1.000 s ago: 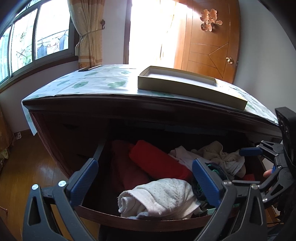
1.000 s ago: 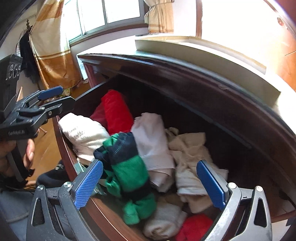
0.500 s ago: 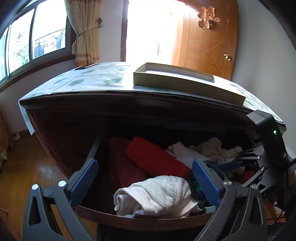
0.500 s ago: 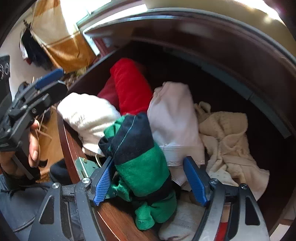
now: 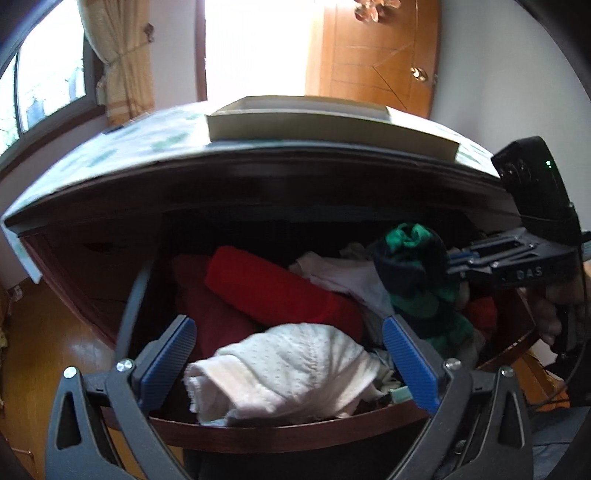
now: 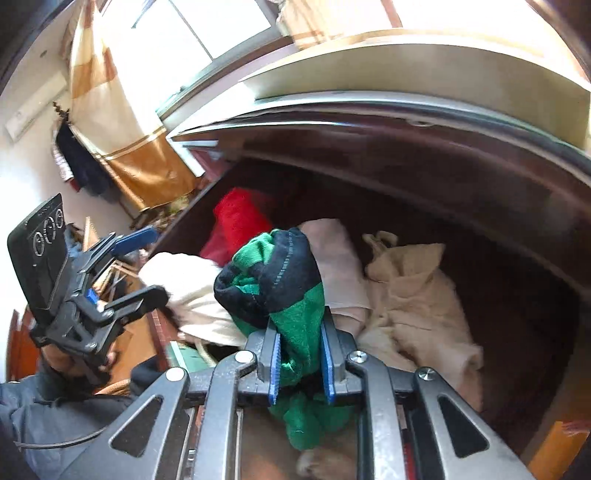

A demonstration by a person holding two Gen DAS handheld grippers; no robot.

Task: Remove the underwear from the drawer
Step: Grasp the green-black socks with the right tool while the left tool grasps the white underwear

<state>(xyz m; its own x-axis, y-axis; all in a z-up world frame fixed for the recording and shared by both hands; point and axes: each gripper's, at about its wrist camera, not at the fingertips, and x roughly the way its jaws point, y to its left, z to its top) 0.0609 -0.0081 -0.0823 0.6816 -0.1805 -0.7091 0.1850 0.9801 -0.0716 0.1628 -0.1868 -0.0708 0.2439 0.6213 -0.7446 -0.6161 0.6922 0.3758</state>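
Right claw (image 6: 300, 363) closing, pads clamped on green-and-navy underwear (image 6: 284, 280), bunched above drawer (image 5: 258, 428) front edge, right side. Left claw (image 5: 291, 365) spread wide, empty, over white cloth (image 5: 291, 373). Underwear soft, light, floppy; mid-bundle pinch looks best.

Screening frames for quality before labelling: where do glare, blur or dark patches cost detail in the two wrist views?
Left wrist view: the bright doorway is blown out, the patterned dresser top is smeared, and the dark wooden drawer is deeply shadowed at the back. Right wrist view: the window glares and the cabinet edge is streaked, yet the green and navy underwear in the closing right gripper stays sharp.
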